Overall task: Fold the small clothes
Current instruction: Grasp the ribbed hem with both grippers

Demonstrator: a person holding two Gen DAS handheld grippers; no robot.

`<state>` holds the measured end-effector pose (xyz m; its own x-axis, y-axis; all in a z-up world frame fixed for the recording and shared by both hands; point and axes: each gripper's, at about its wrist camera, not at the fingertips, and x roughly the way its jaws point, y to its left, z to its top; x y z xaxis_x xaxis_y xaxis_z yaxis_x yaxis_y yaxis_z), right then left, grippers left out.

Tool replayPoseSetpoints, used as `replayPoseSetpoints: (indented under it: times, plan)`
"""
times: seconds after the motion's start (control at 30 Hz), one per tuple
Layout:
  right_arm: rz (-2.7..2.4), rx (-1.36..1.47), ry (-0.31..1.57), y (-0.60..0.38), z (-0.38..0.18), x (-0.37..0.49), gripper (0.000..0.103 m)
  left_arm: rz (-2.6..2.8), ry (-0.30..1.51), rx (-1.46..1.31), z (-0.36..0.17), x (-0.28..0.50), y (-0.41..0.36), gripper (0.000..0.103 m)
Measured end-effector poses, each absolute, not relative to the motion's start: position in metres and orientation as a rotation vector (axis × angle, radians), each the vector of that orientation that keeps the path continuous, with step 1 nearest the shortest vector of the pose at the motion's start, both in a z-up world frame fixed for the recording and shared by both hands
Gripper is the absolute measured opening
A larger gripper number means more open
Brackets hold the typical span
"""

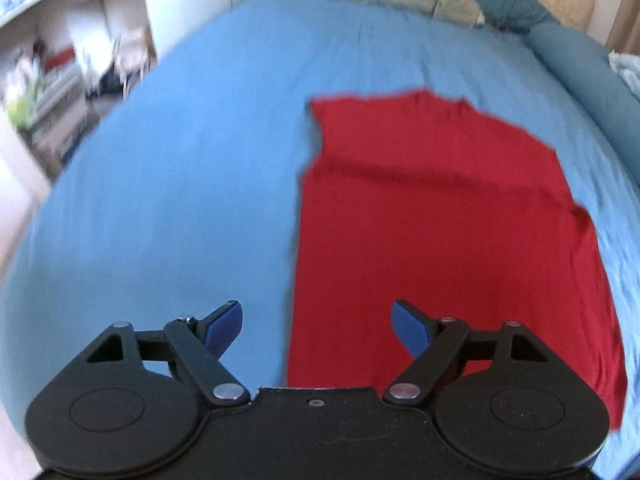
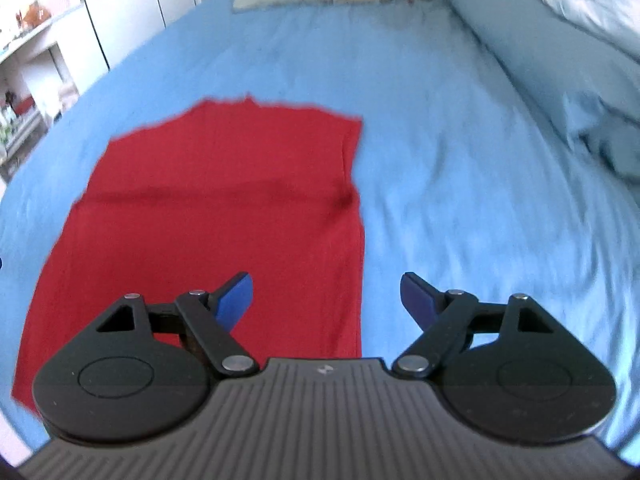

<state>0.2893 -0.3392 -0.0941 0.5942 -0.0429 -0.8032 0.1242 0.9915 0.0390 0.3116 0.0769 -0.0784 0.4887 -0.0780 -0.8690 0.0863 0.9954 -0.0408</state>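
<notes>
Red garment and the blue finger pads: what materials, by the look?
Red garment: soft matte knit, probably cotton jersey; it lies limp with a shallow crease across it. Pads: smooth blue, faintly glossy, likely rubber or soft plastic; blur leaves it open.

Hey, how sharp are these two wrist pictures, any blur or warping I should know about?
Left wrist view: the left gripper is crisp, but the red garment has smeared edges and the shelves are streaked. Right wrist view: the right gripper is sharp, while the blue sheet looks soft. In both, the fisheye bows the bed outward and darkens the corners.
</notes>
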Motion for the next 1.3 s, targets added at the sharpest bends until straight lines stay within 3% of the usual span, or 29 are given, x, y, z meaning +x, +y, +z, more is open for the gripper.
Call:
replayPoseSetpoints:
  times: [0.1,0.37,0.5,0.77,0.87,1.23,1.3]
  plan:
    - [-0.111,0.096,0.974,-0.331,-0.107,0.257,0.095,-0.101,1.115,-0.004,-0.093,0.288,0.081,0.085]
    - [-0.178,0.151,1.086,-0.319,-0.15,0.196,0.091,-0.118,1.214,-0.017,-0.128,0.247,0.085,0.07]
    - [-0.21,0.165,1.141,-0.314,-0.168,0.181,0.08,-0.123,1.249,-0.001,-0.141,0.235,0.084,0.061]
    - [-0.24,0.209,1.213,-0.313,-0.193,0.175,0.069,-0.135,1.269,0.02,-0.151,0.224,0.081,0.06]
    - [-0.224,0.223,1.233,-0.311,-0.201,0.178,0.057,-0.143,1.276,0.009,-0.157,0.229,0.081,0.052]
    - [-0.208,0.221,1.239,-0.312,-0.206,0.183,0.056,-0.128,1.264,-0.077,-0.162,0.245,0.082,0.047]
    - [-0.206,0.223,1.238,-0.313,-0.206,0.182,0.055,-0.13,1.268,-0.088,-0.162,0.244,0.084,0.038]
